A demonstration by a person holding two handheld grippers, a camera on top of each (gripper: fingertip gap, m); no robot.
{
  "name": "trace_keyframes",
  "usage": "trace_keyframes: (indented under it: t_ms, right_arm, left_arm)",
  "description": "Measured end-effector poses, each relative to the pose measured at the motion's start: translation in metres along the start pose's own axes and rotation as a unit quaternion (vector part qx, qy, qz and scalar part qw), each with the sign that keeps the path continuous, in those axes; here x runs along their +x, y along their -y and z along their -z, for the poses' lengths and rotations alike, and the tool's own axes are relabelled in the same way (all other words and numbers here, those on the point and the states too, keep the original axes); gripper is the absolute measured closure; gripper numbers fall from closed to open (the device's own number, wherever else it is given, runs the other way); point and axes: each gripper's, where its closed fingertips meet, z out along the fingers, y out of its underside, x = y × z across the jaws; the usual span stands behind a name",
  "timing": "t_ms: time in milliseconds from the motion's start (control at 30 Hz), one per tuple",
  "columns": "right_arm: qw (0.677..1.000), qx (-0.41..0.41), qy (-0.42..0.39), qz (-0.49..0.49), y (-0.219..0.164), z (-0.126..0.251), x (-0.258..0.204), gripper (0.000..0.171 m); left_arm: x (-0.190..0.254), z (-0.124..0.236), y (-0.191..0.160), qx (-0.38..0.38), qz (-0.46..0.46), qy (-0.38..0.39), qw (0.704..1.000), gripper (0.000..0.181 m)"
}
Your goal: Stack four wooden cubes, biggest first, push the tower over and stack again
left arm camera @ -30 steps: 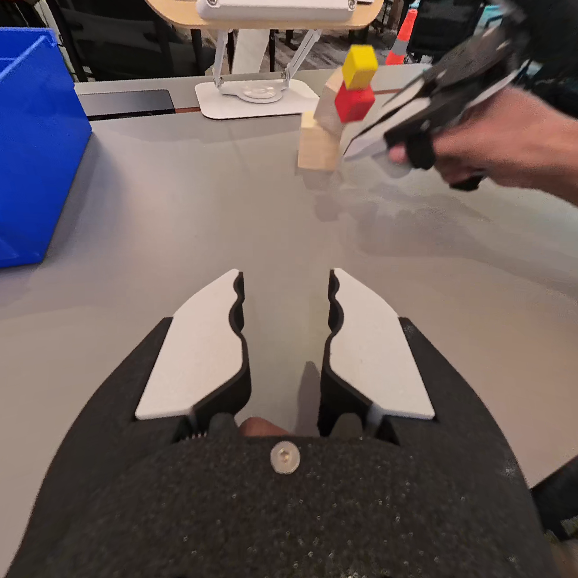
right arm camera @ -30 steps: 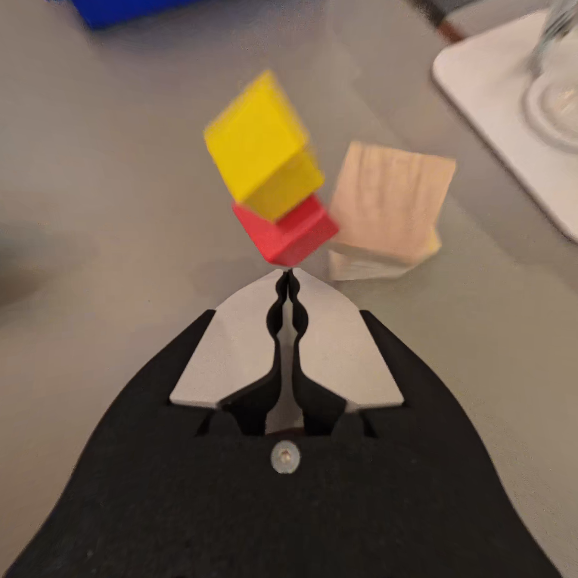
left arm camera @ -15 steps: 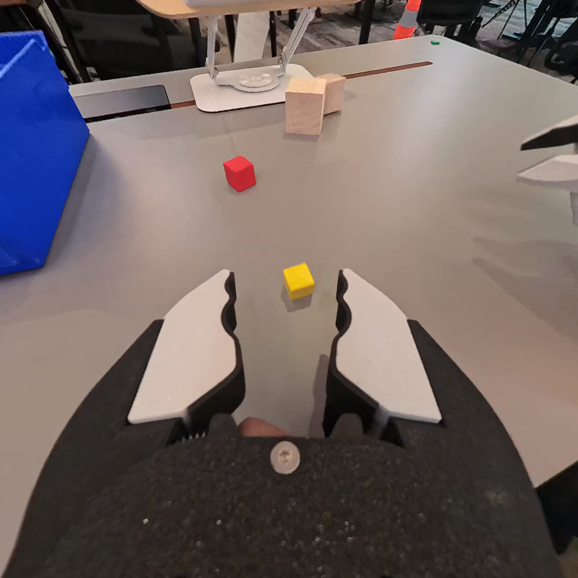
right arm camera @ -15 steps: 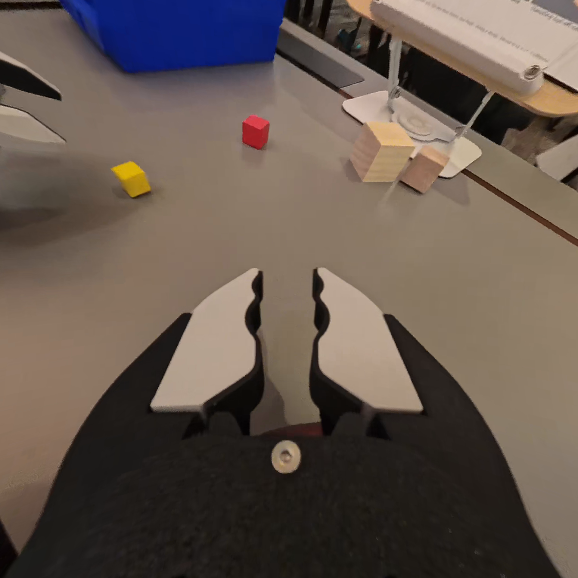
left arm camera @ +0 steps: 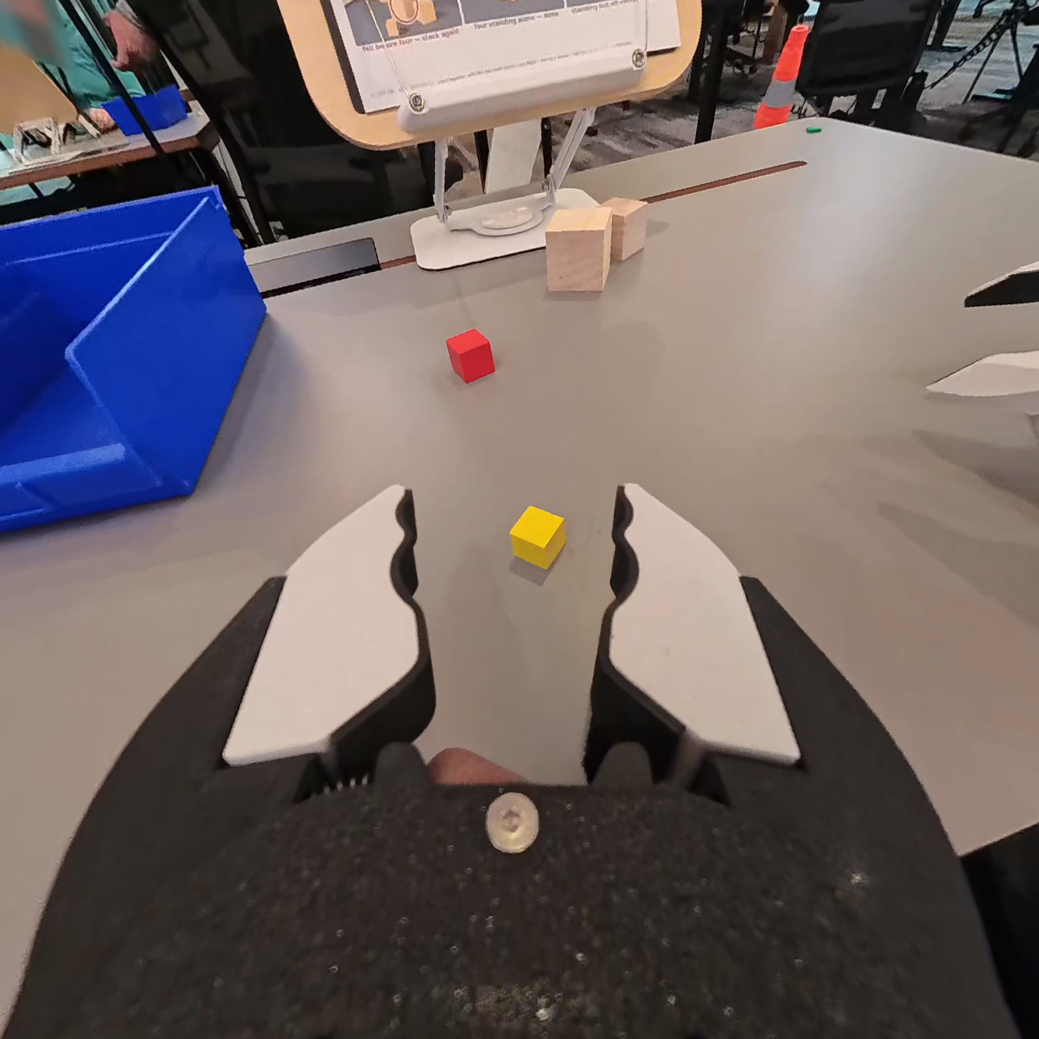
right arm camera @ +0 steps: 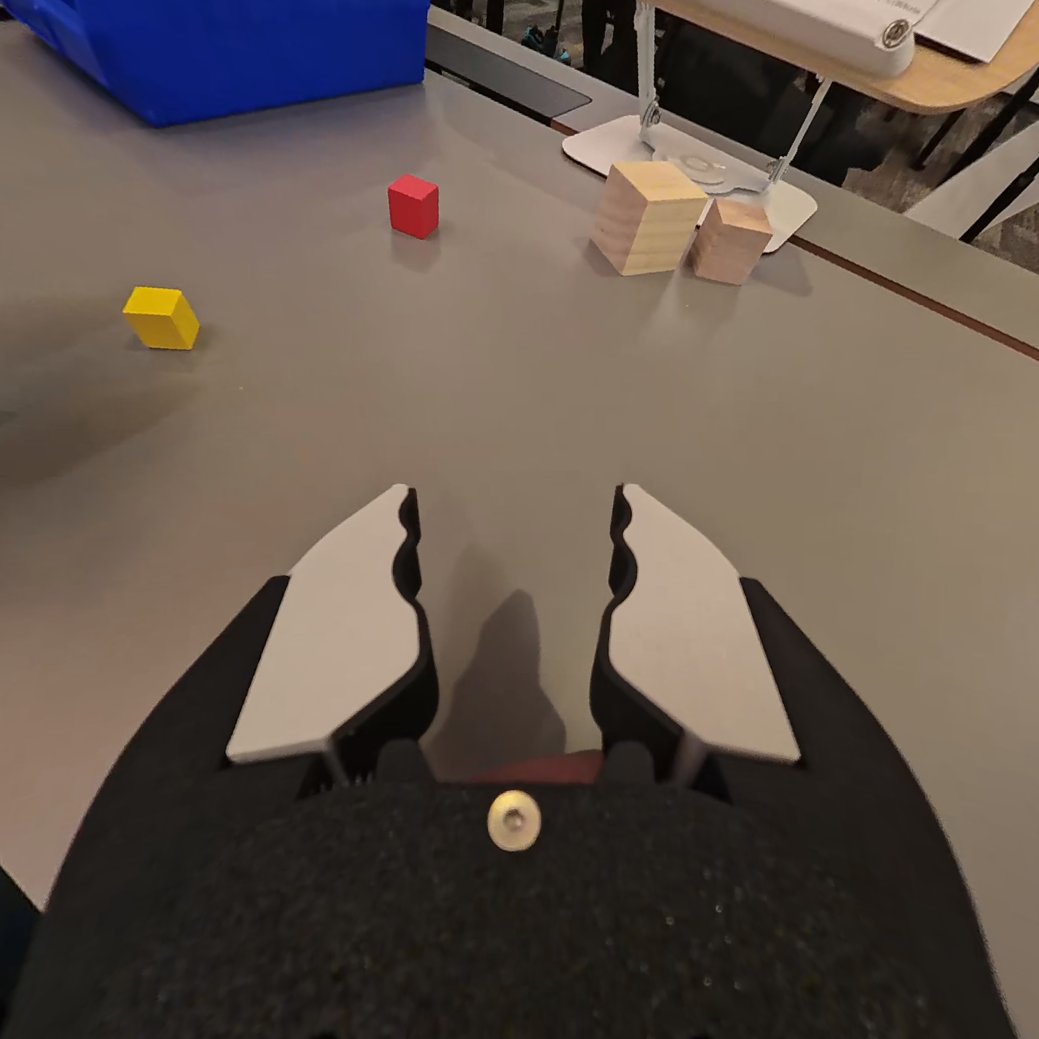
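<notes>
The left claw (left arm camera: 513, 495) hangs empty over the near part of the grey worktop (left arm camera: 787, 450), its jaws spread wide, a little wider than half a second ago. The yellow cube (left arm camera: 537, 537) lies on the worktop between its fingertips, touching neither, in the same spot as half a second ago. The right claw (right arm camera: 514, 495) is also empty, and its jaws have spread from a narrow gap to a wide one; its tips show at the right edge of the left wrist view (left arm camera: 995, 337).

Farther out, the red cube (left arm camera: 470, 355) sits alone toward the middle of the worktop, well apart from the yellow one and unmoved. Toward the far edge the big cube (left arm camera: 578, 249) and the mid cube (left arm camera: 627, 227) stand side by side, touching or nearly so, just beside the white base of the stand (left arm camera: 478, 242). A second ago all four were tumbling in the air. A blue bin (left arm camera: 112, 348) sits along the left edge. No cube is stacked on another.
</notes>
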Motion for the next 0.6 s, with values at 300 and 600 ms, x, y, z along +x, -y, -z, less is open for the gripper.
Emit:
trace_keyframes:
  t_ms: [300, 600]
  right_arm:
    - [1.0, -0.008, 0.008, -0.005, -0.003, 0.0, -0.002, 0.107]
    - [1.0, -0.017, 0.014, -0.011, -0.006, -0.002, 0.0, 0.108]
  left_arm:
    - [0.006, -0.001, -0.004, -0.008, 0.001, -0.01, 1.0, 0.115]
    - [0.011, -0.032, 0.01, -0.072, -0.001, -0.057, 0.996, 0.111]
